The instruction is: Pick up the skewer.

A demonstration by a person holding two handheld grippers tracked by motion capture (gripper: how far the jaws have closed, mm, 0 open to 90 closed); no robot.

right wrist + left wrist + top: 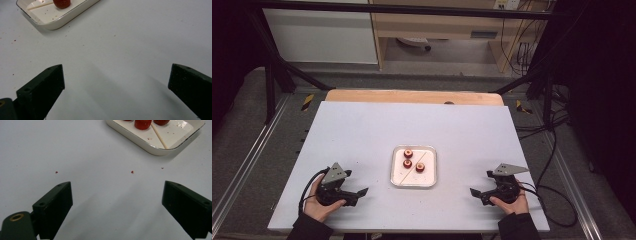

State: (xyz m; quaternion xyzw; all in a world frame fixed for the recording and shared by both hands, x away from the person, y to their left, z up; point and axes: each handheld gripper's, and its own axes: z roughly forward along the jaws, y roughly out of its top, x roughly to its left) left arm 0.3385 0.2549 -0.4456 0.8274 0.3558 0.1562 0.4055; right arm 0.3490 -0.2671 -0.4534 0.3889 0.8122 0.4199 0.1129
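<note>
A white square tray [428, 180] sits in the middle of the table with three red round fruit pieces [407, 163] and a thin wooden skewer [413, 167] lying across it. My left gripper [362, 192] rests on the table to the tray's left, jaws open and empty, pointing toward the tray [152, 149]. To the tray's right, my right gripper [474, 192] lies open with nothing between its jaws. The left gripper view catches fruit pieces [142, 124] and the skewer [160, 138]. One fruit piece [61, 3] sits in the tray [57, 21] in the right gripper view.
The white table top [362, 130] has small red crumbs [132, 172] near the tray. A wooden strip [412, 96] runs along its far edge. Black frame bars [277, 70] and cables [557, 150] flank the table. A person's hands [319, 209] hold both grippers at the near edge.
</note>
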